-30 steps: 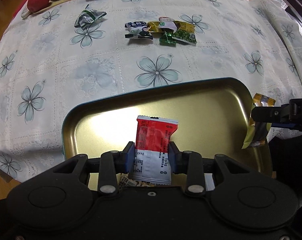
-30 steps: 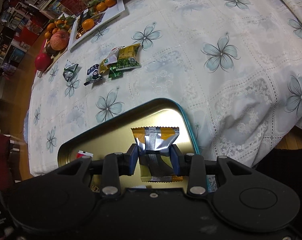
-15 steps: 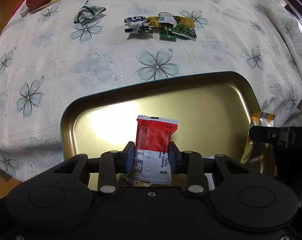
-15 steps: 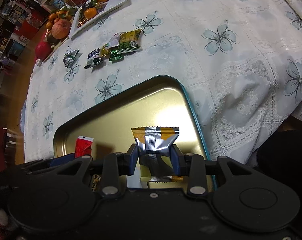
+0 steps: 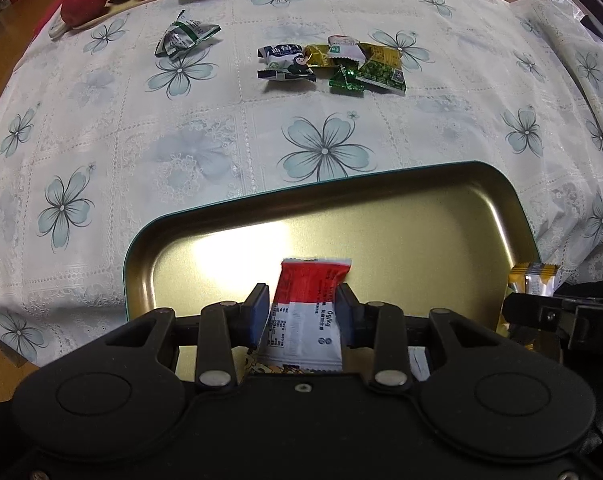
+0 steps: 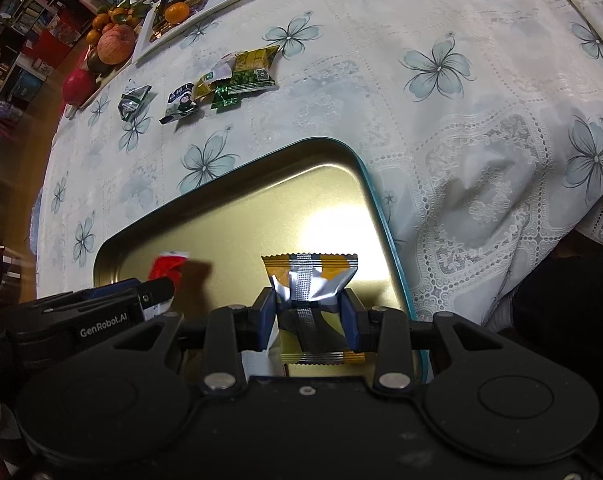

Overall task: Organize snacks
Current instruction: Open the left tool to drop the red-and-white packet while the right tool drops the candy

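Left wrist view: the left gripper point(image 5: 303, 312) hangs over the near part of the gold tray point(image 5: 381, 204), its jaws opening around an upright red-and-white snack packet point(image 5: 307, 316) with the pads close at its sides. The right gripper point(image 6: 309, 320) pinches an orange-and-silver packet point(image 6: 311, 280) — over the tray's right side. Loose snacks point(image 5: 333, 62) lie far off on the flowered tablecloth point(image 5: 141, 140).

One gold tray point(image 5: 441, 200); two snack packets held over it; five loose packets point(image 5: 333, 62) on the tablecloth.
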`<state>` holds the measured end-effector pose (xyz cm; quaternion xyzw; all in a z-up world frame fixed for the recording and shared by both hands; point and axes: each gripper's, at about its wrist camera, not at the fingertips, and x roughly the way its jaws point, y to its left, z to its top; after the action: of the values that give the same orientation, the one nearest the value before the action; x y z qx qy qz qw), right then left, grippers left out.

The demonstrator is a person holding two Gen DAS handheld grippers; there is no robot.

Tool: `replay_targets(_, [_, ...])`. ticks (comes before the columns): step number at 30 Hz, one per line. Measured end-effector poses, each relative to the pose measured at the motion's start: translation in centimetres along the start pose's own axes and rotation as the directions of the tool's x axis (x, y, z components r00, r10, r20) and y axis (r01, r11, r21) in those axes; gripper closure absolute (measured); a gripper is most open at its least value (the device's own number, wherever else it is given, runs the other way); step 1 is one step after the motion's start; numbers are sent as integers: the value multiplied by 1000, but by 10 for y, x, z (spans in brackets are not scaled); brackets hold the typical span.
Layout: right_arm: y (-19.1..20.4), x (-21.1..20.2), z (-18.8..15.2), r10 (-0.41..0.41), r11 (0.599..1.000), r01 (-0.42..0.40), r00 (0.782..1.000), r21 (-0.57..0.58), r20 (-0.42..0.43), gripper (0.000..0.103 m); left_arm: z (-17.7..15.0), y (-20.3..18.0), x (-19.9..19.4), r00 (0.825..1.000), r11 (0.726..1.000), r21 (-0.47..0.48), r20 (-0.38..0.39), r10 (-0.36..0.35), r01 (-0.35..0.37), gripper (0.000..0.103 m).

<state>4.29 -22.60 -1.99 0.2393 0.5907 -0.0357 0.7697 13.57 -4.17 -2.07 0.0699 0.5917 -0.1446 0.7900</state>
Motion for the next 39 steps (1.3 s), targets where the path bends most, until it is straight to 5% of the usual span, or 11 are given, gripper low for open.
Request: replay_targets(39, [2, 10, -1, -18, 1000, 17, 999, -20, -36, 64, -5, 12, 5, 998, 998, -39, -34, 44, -45, 58])
